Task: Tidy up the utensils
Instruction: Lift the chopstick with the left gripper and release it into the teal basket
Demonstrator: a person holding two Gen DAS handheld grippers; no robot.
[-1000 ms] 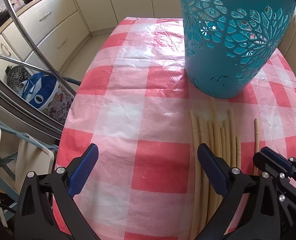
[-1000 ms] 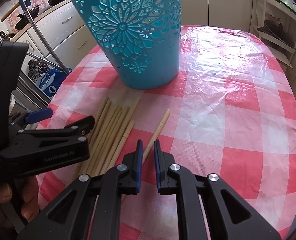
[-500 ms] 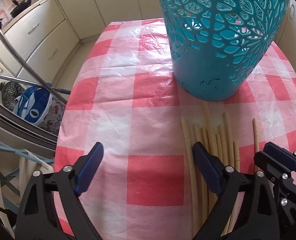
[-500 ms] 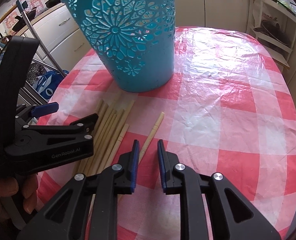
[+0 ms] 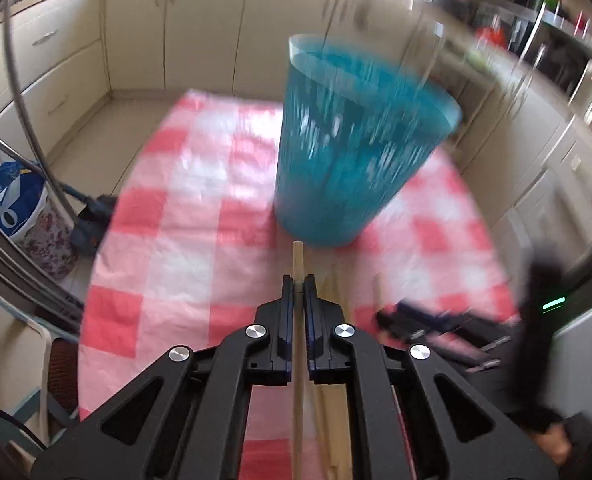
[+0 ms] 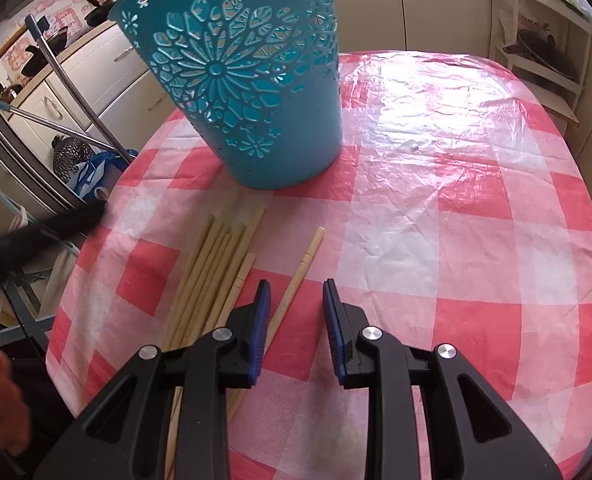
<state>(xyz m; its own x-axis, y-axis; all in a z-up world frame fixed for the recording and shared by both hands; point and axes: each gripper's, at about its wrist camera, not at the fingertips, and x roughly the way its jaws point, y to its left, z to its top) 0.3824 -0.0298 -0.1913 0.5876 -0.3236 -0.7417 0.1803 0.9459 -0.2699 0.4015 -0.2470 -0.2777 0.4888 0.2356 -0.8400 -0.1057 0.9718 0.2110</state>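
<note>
Basket (image 6: 251, 92) upright, contents unseen; left jaws pinching chopstick (image 5: 298, 264); right jaws spread.

On the counter (image 6: 476, 208) in front of me the perforated bin (image 6: 251, 92) stands upright at the far left. A bundle of chopsticks (image 6: 211, 276) lies side by side just before its base, and a single chopstick (image 6: 300, 276) lies apart to their right, running back between my right claw's (image 6: 296, 312) fingers. My left claw (image 5: 298, 300) holds one chopstick (image 5: 298, 256) pointing at the bin.
</note>
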